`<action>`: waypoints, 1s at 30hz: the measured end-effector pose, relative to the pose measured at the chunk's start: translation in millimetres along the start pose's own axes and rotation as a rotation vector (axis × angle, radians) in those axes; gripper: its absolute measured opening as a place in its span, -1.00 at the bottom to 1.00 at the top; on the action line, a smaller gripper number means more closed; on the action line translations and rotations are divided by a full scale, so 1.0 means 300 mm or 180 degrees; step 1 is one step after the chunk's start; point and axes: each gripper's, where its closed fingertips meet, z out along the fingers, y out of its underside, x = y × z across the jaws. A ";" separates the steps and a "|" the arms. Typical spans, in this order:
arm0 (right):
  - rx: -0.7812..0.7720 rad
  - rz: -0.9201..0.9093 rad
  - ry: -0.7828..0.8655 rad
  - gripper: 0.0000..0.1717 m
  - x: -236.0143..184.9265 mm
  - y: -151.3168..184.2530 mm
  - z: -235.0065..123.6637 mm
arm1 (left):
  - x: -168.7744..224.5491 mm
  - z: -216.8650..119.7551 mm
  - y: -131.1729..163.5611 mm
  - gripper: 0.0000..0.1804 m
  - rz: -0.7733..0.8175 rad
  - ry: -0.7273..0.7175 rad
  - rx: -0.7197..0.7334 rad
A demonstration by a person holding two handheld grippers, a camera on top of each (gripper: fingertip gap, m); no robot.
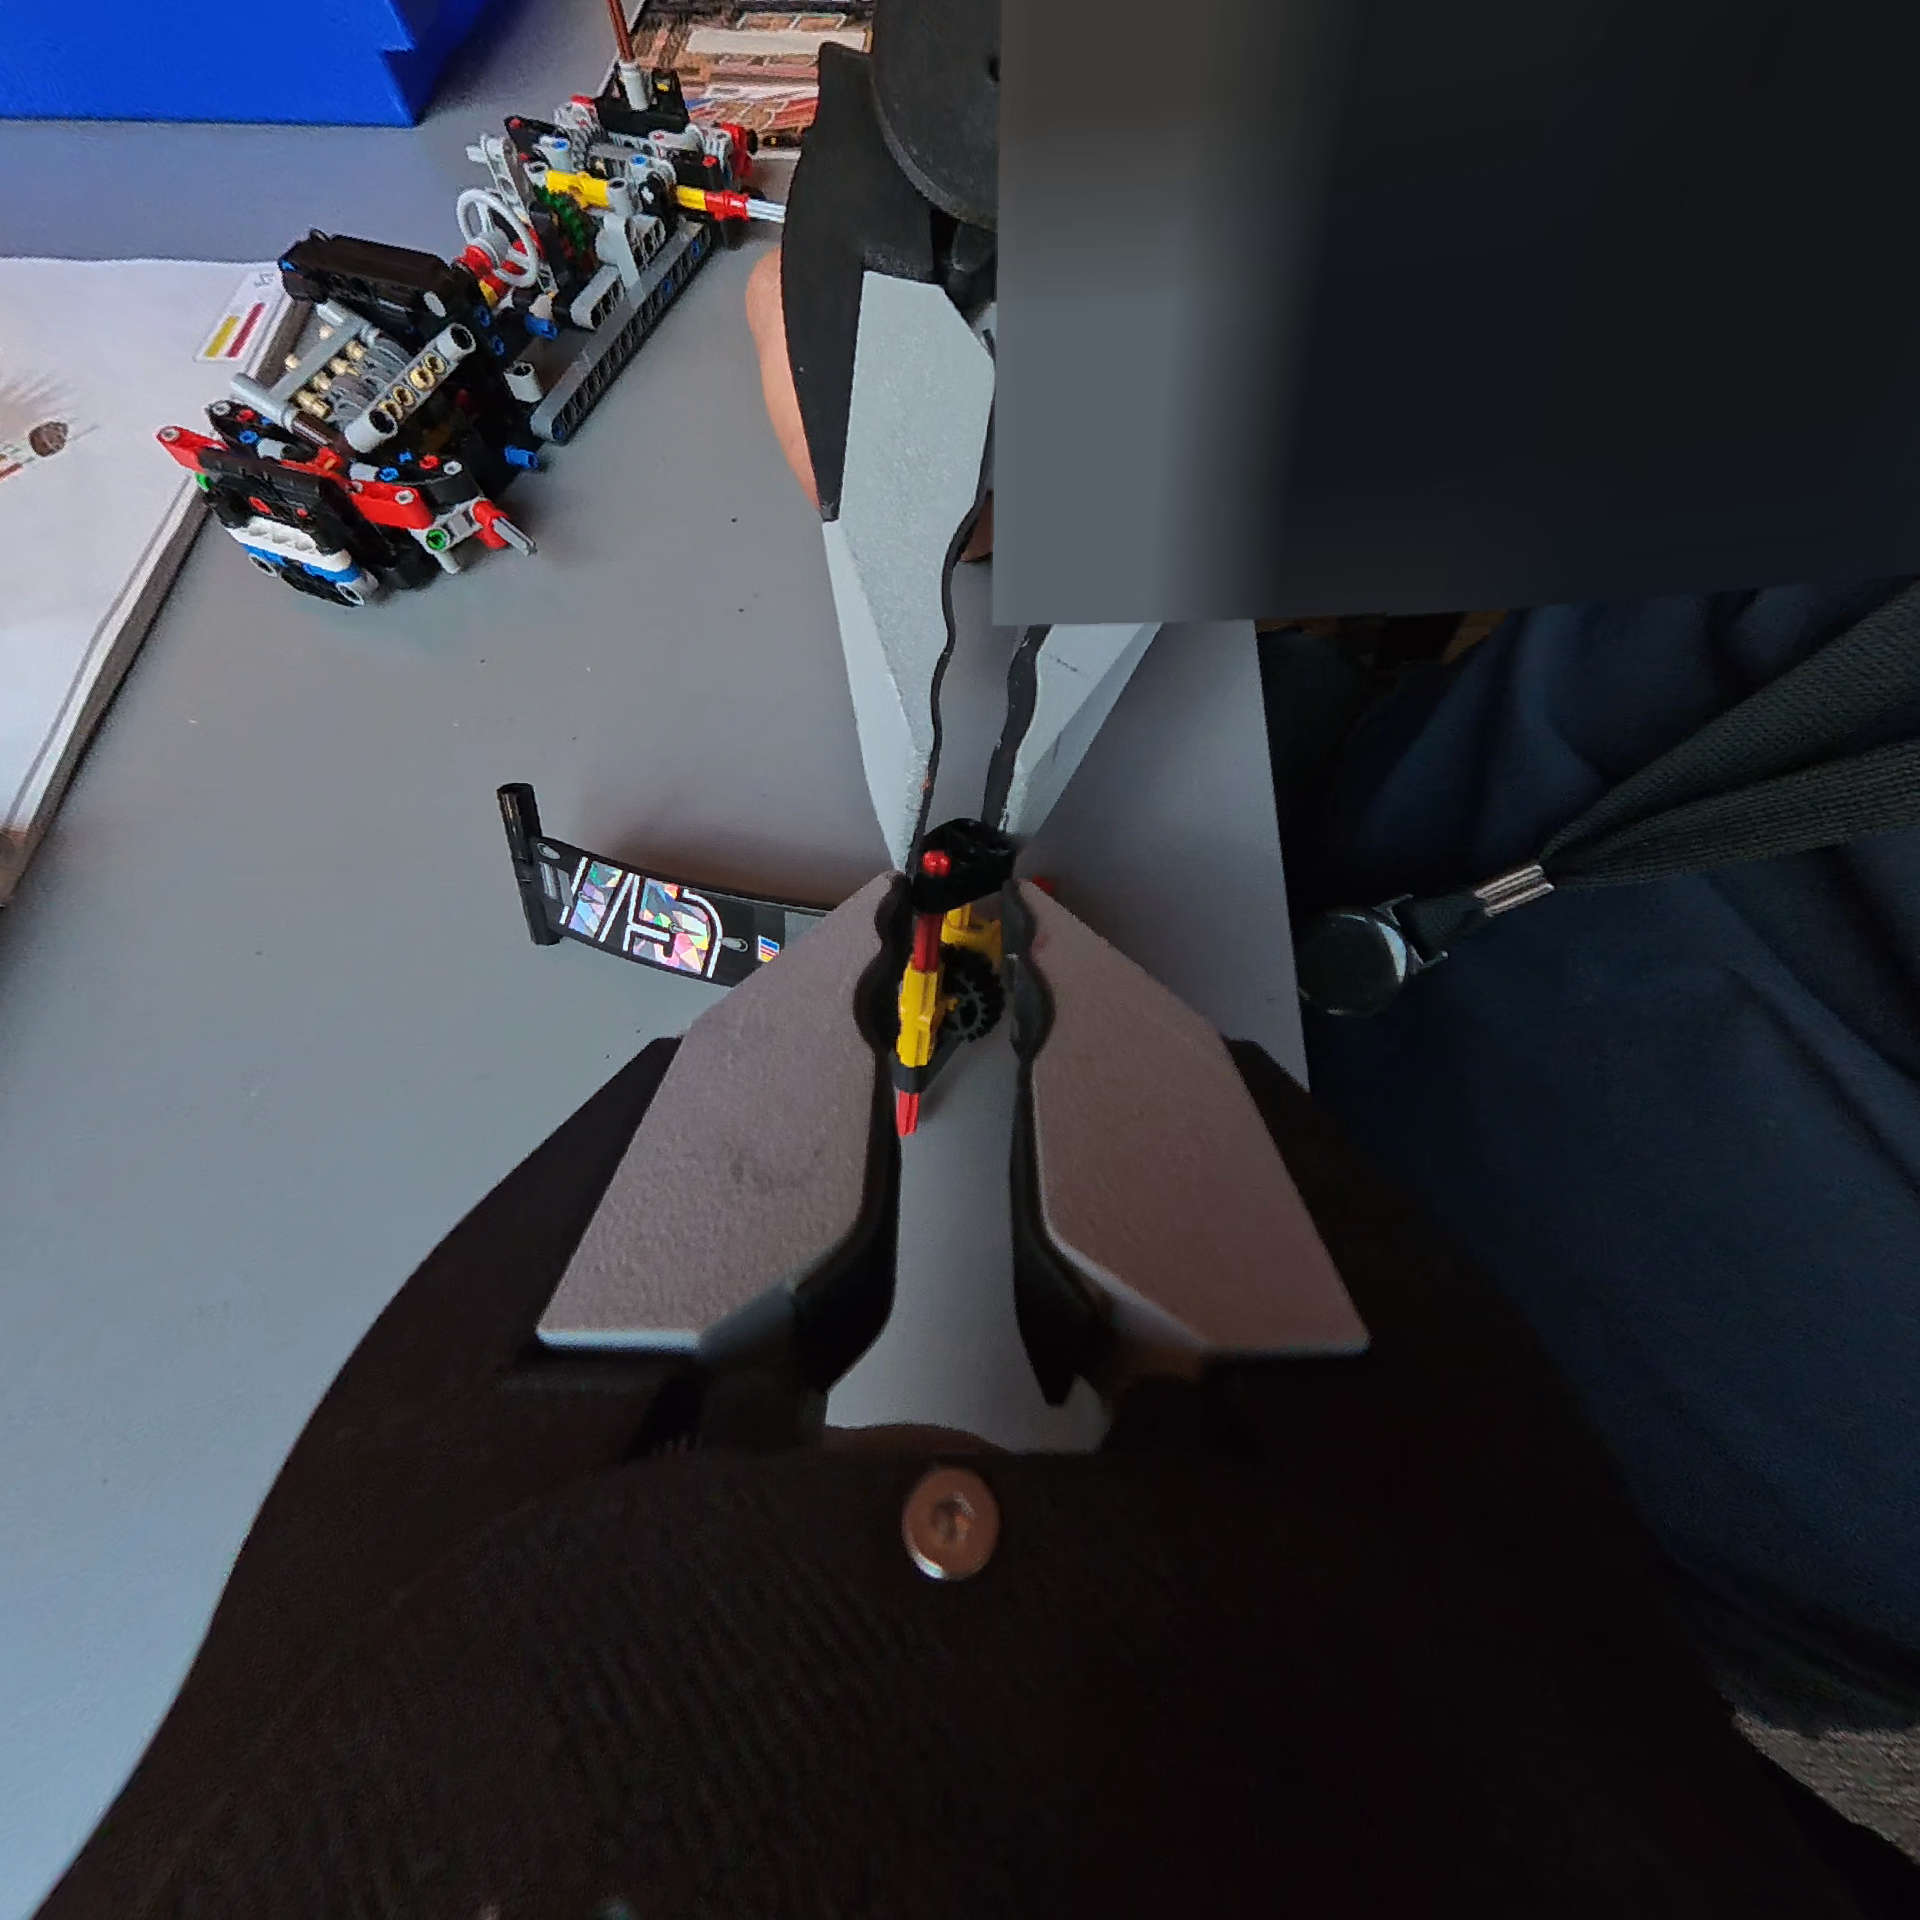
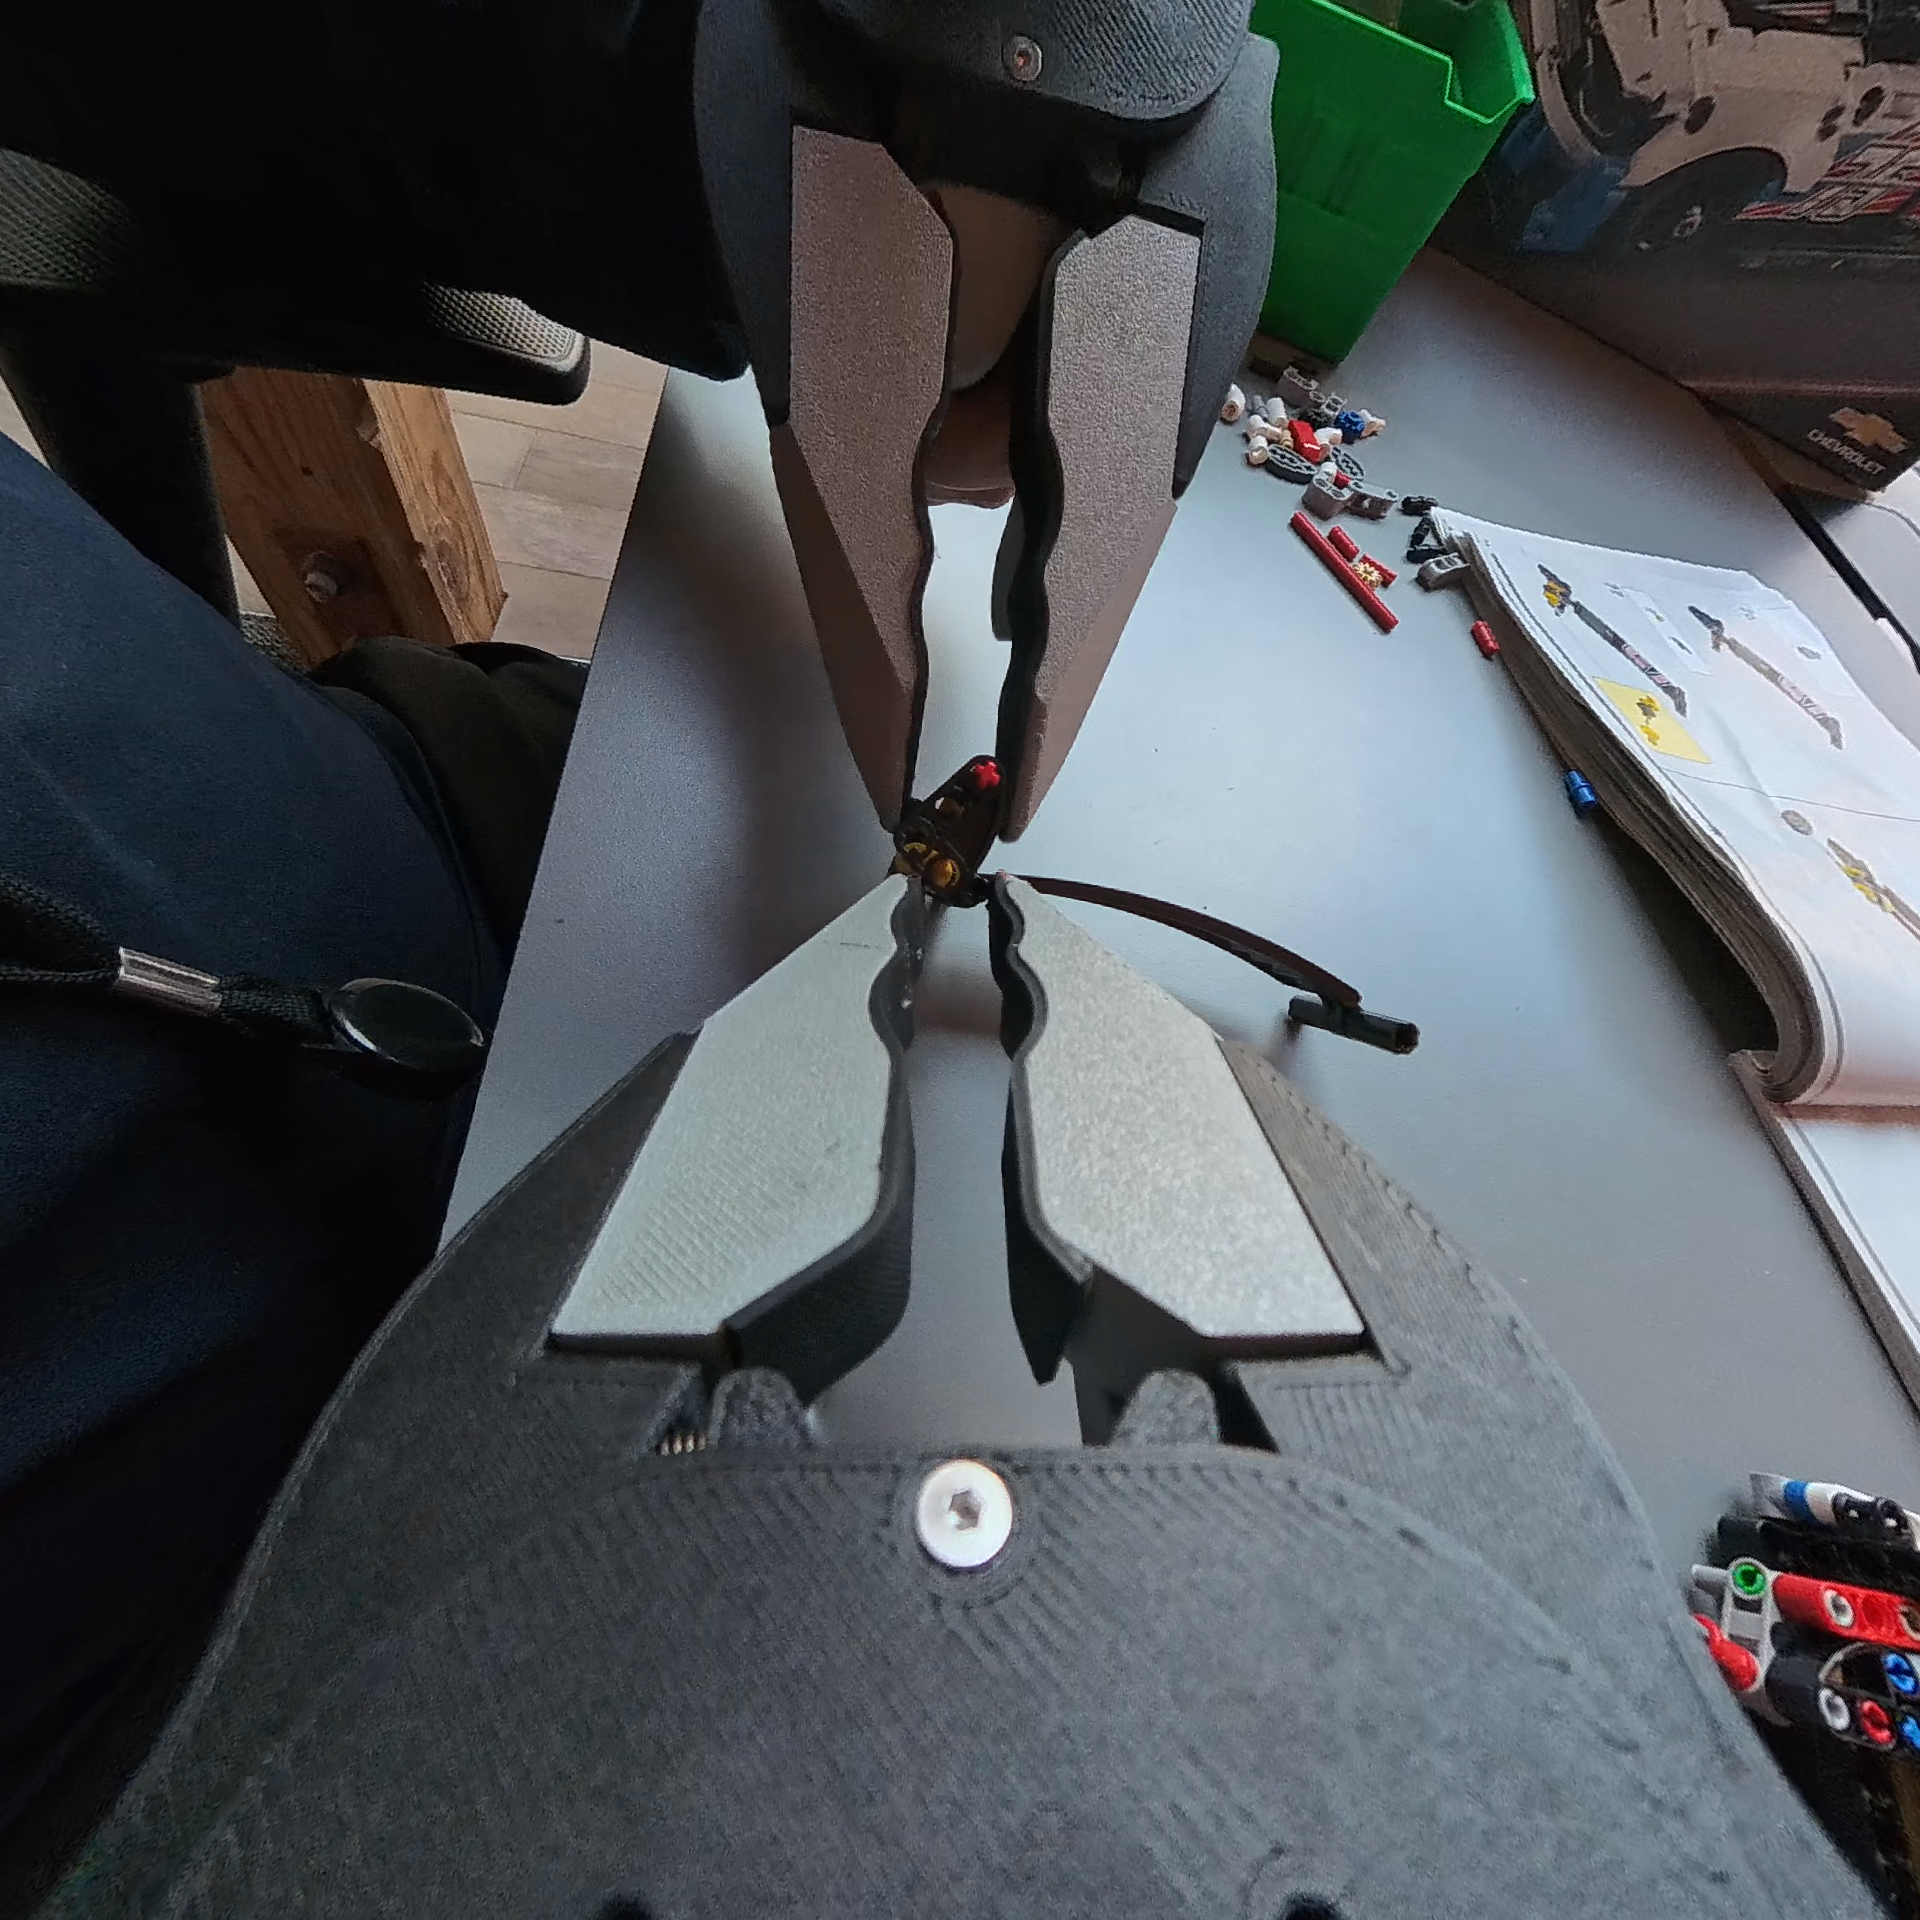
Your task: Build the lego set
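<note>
left claw (image 1: 951, 971) clenched on 1 small black-yellow-red brick assembly (image 1: 940, 977) | right claw (image 2: 951, 883) grips its 12 o'clock end, contact partly hidden | 1 curved black stickered panel (image 1: 644, 914) at 9 o'clock on grey desk (image 1: 416, 1039)

The table (image 1: 312, 1039) is plain grey. The small brick assembly (image 1: 940, 966) is black, yellow and red, with a black gear. The curved panel (image 1: 644, 914) is black with an iridescent mosaic sticker outlined in white. The partly built model (image 1: 416, 395) is black, grey, red, yellow, blue and white. The bin (image 2: 1371, 156) is green; the box (image 1: 208, 52) at the far left corner appears blue.
</note>
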 end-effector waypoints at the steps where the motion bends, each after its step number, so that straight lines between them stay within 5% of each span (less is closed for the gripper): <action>1: -0.0004 0.0000 0.0001 -0.89 0.000 0.001 0.000 | 0.000 0.001 -0.001 -0.84 -0.0016 0.0015 0.0005; 23: -0.0028 0.0061 -0.0593 -0.85 0.043 0.018 0.025 | -0.039 -0.013 0.010 -0.89 -0.0124 -0.0275 0.0439; 30: 0.0053 -0.0334 -0.0811 -0.81 0.032 0.005 0.048 | -0.033 -0.028 0.025 -0.89 -0.0059 -0.0329 0.0456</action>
